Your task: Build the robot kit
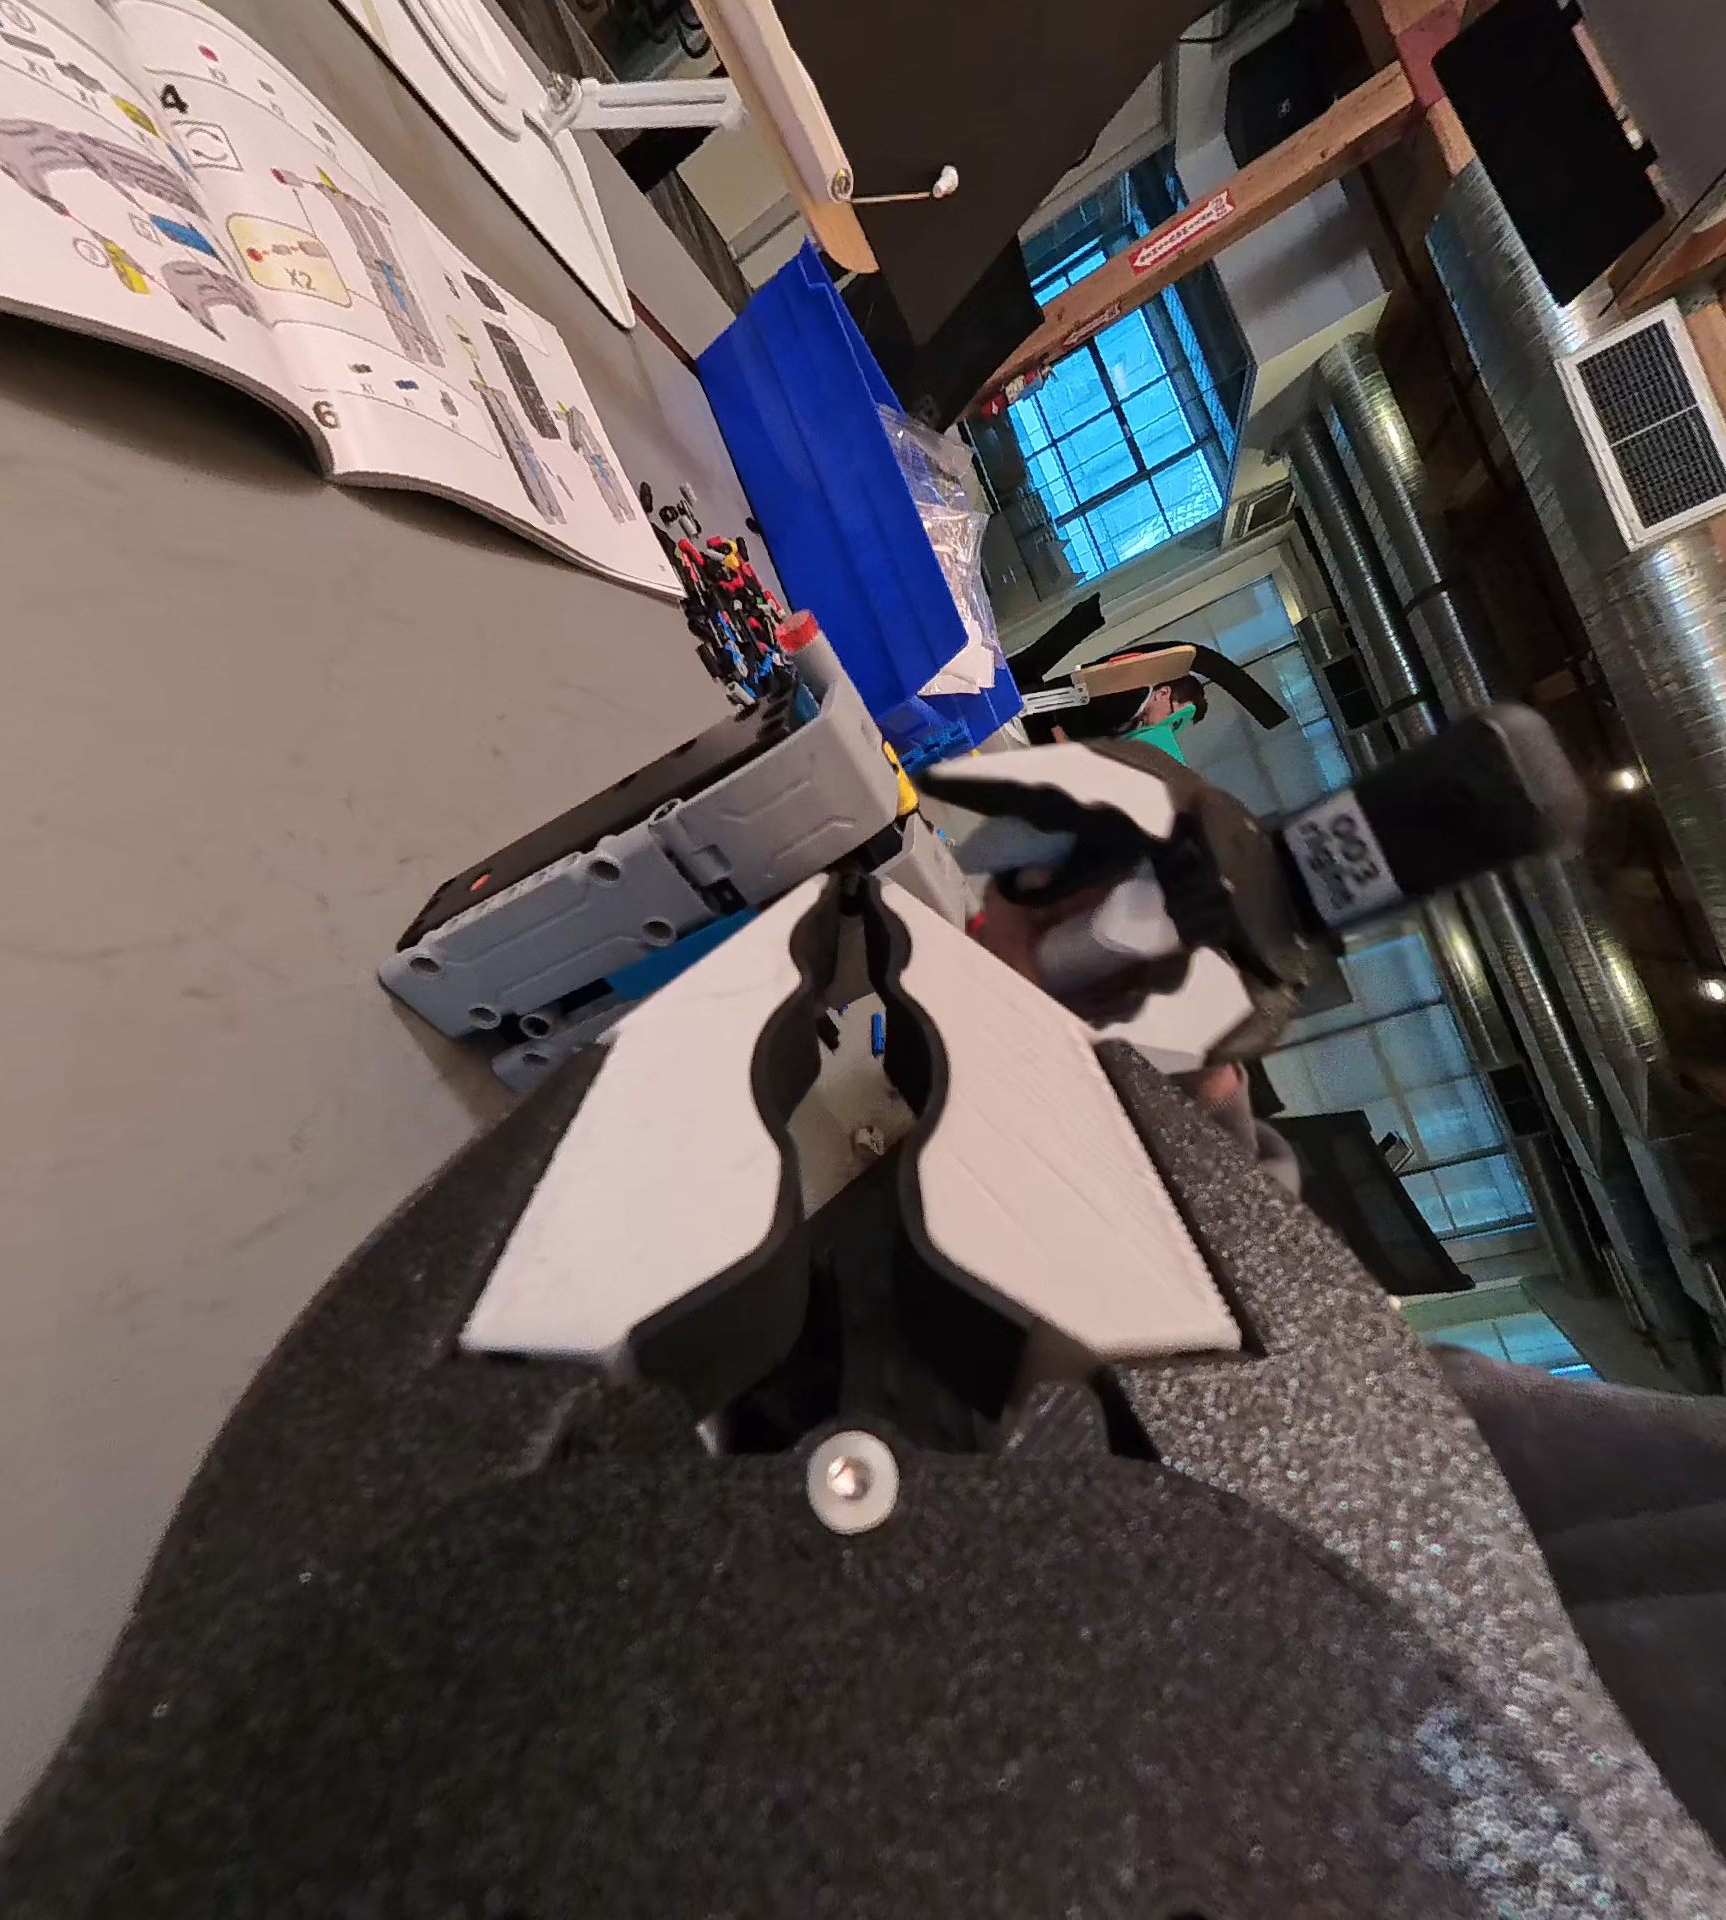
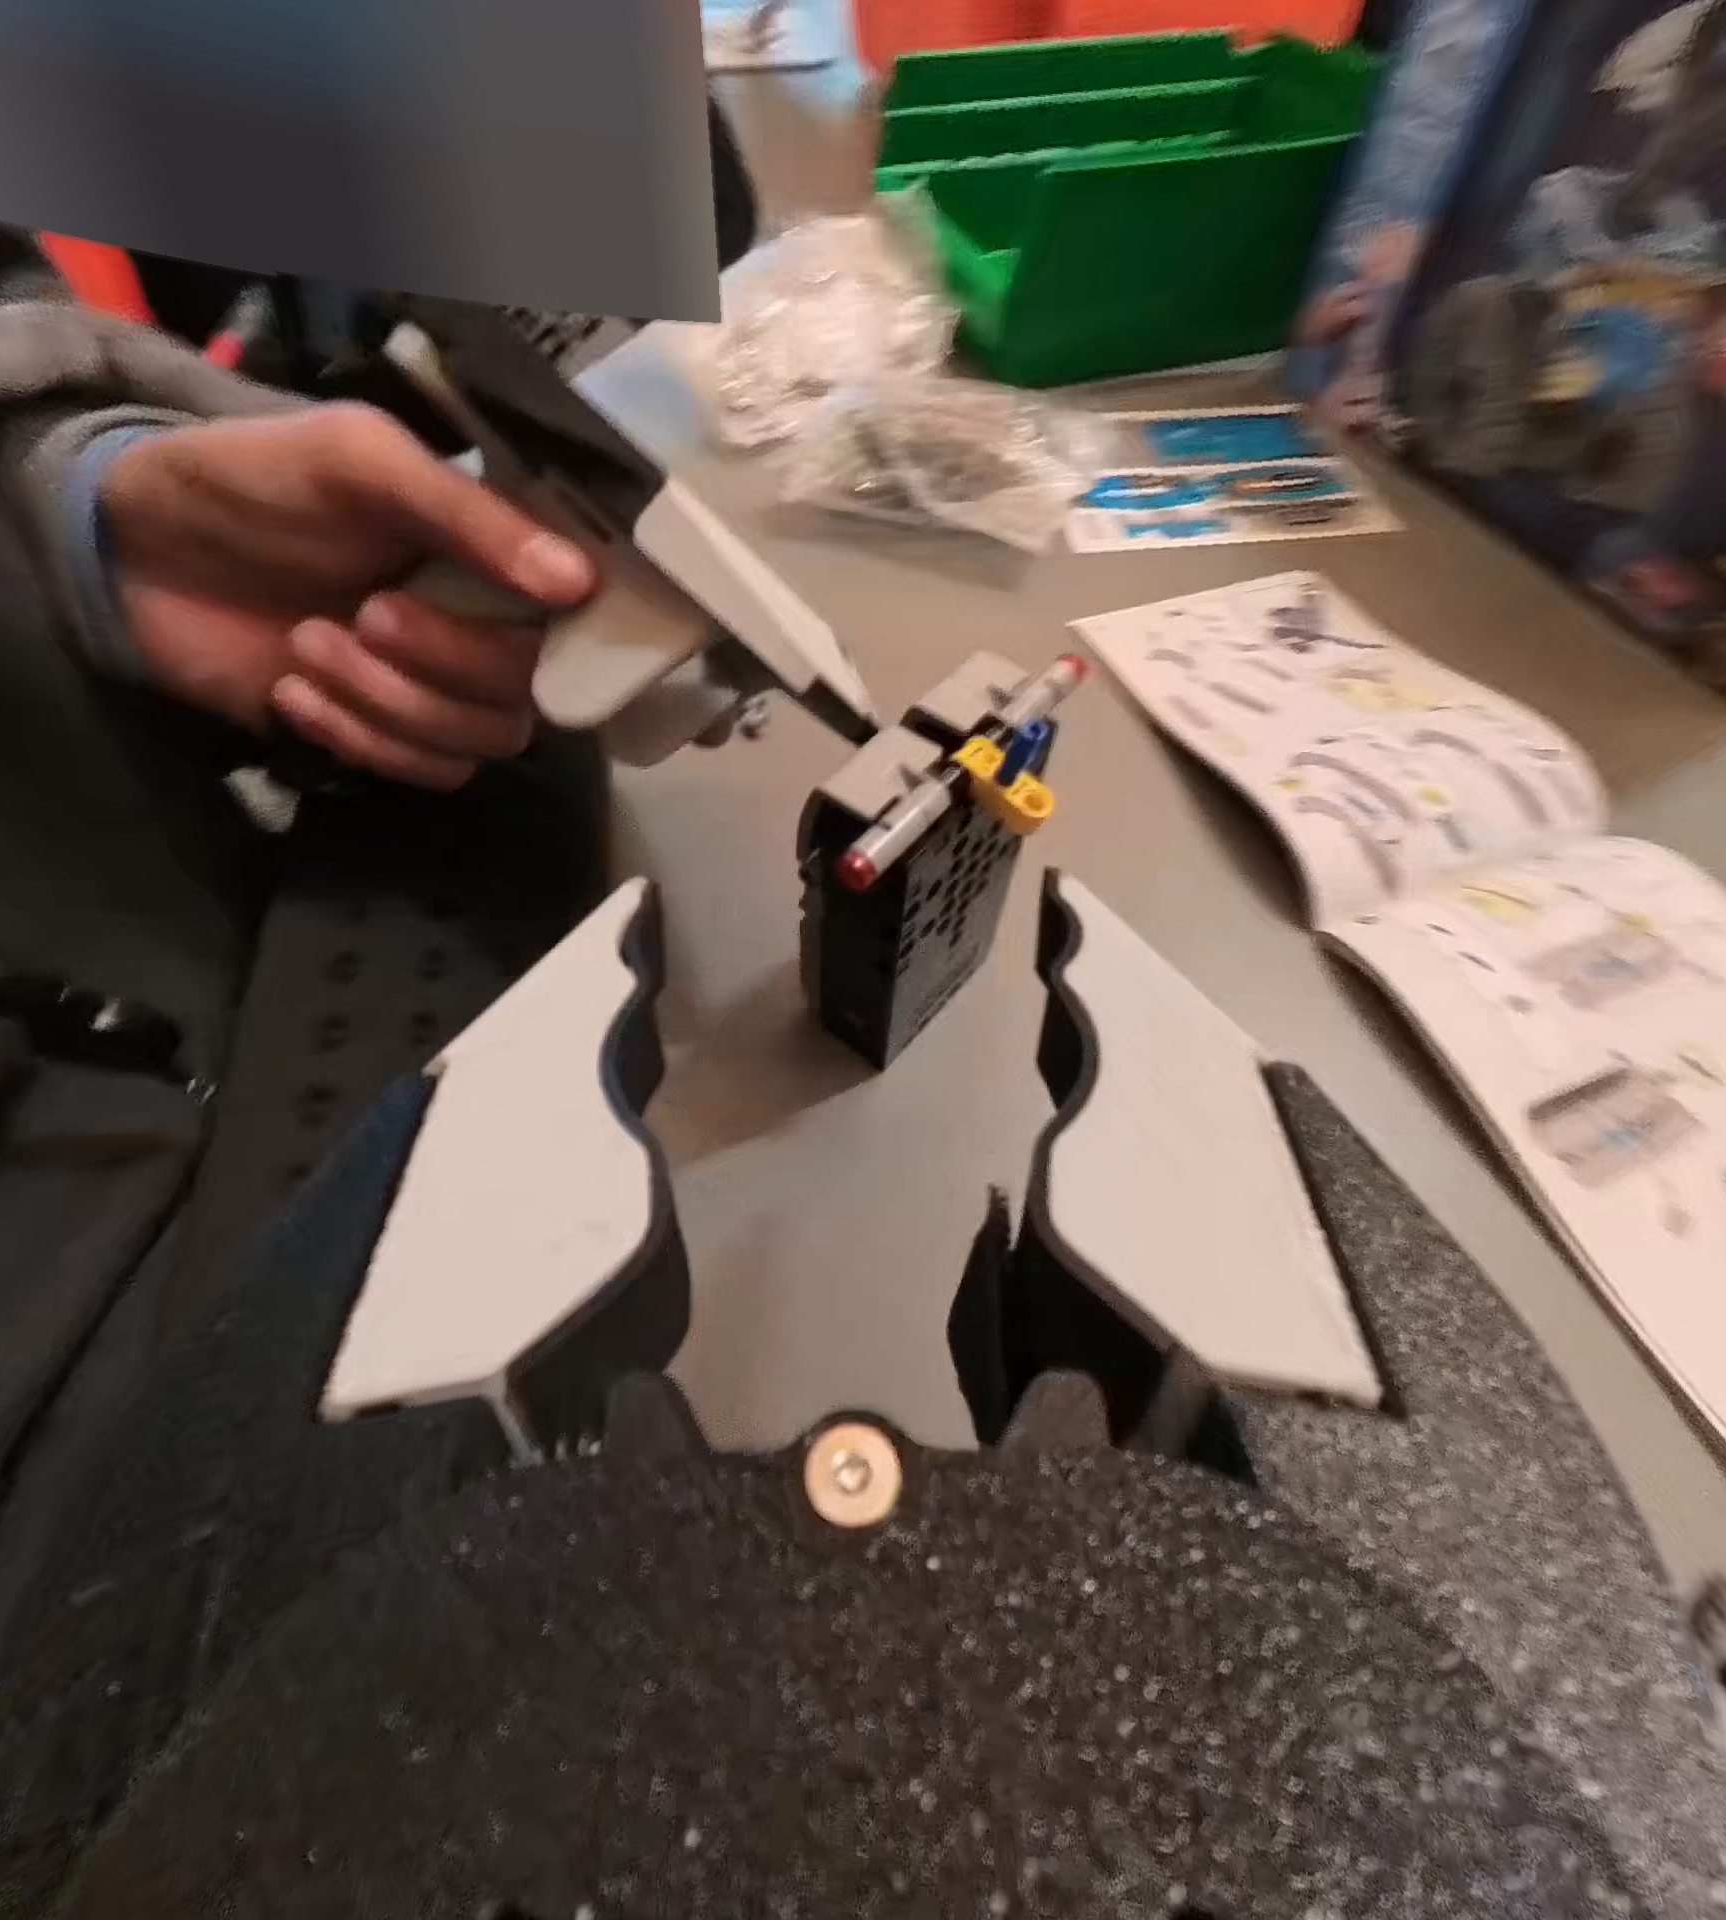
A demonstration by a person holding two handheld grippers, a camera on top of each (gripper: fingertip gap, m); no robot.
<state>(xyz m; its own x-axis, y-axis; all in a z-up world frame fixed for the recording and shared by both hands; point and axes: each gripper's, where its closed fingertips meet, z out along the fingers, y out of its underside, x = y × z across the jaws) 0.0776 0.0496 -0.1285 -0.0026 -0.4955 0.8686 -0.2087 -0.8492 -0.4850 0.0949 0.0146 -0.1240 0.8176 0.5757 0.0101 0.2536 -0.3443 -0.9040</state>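
The right gripper [image 2: 843, 935] hangs with its fingers wide apart and nothing between them, just short of a grey and black brick assembly [image 2: 906, 904] that stands on end on the grey table [image 2: 817, 1226]. A grey rod with red ends [image 2: 952, 774] and small yellow and blue pieces sit at the assembly's top. The left gripper [image 2: 854, 717], held in a hand [image 2: 319, 582], has its tips drawn nearly together against the assembly's upper edge; whether they pinch it I cannot tell. Right of the assembly lies an open instruction booklet [image 2: 1461, 883]. Behind it are a heap of small loose parts [image 1: 729, 613] and a blue bin [image 1: 828, 488]; farther off sit clear plastic bags [image 2: 880, 436] and a green bin [image 2: 1129, 239].
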